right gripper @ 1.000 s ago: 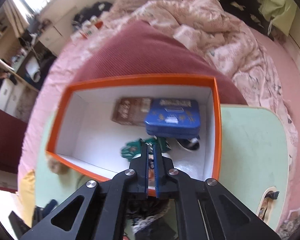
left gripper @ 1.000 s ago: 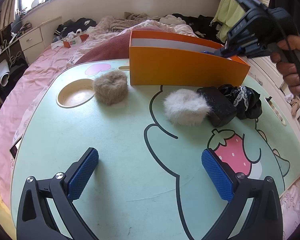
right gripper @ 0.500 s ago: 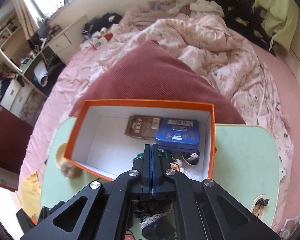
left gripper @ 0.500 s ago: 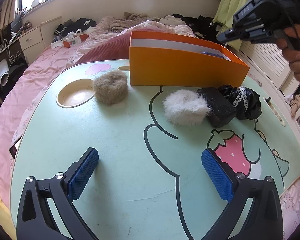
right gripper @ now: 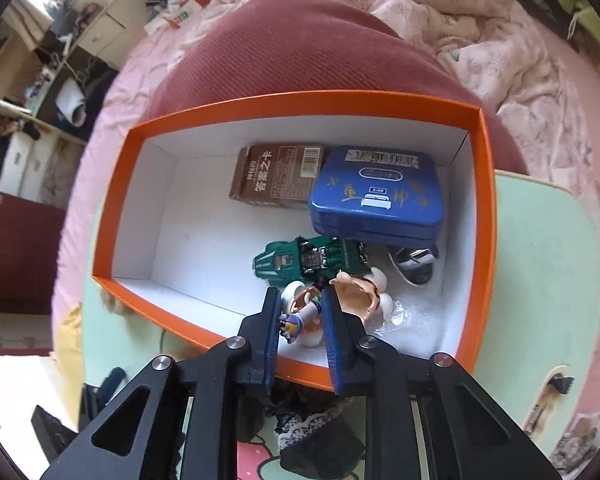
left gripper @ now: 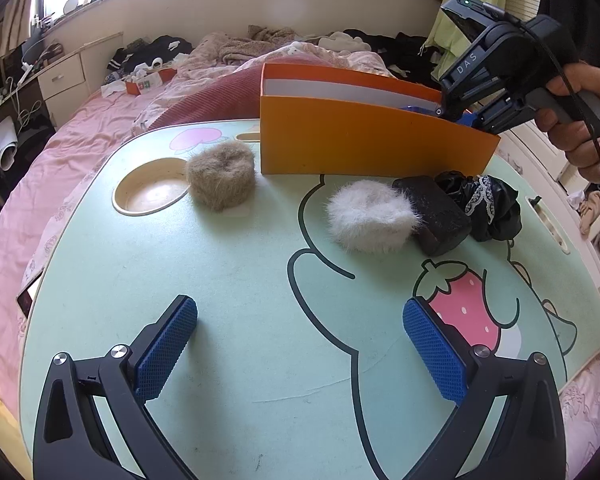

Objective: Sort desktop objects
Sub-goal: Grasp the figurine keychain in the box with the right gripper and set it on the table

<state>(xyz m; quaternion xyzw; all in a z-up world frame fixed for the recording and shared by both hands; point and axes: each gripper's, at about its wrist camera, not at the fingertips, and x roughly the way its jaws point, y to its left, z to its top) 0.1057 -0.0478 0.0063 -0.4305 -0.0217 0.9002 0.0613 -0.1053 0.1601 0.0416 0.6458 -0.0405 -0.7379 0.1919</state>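
A pale green desk (left gripper: 240, 280) printed with a cartoon figure and a strawberry stands over a bed (left gripper: 80, 128) covered in pink bedding, with rumpled blankets and clothes at the far end. A dark red cushion (right gripper: 300, 52) lies on the bed just beyond the desk. A white drawer unit (left gripper: 64, 76) stands along the wall, far left, under a bright window.

A round recess (left gripper: 152, 194) is sunk into the far left of the desk, with a tan fluffy ring (left gripper: 222, 174) just to its right. A white fluffy puff (left gripper: 370, 216) lies further right, touching a black block (left gripper: 436, 212), which touches a black lace scrunchie (left gripper: 488, 208).

An open orange box (left gripper: 360, 140) with a white inside stands at the far edge. It holds a brown carton (right gripper: 276, 178) against the far wall and a blue tin (right gripper: 376, 196) partly over it. A green toy car (right gripper: 308, 260), a silver object (right gripper: 414, 264) and a small figurine (right gripper: 356, 292) lie nearer.

My left gripper (left gripper: 300, 316) hangs over the near desk, spread wide with nothing between its pads. My right gripper (right gripper: 300, 296), held in a hand (left gripper: 576, 120), points down into the right part of the box. Its pads stand a narrow gap apart with part of the figurine showing between them. I cannot tell whether they press on it.
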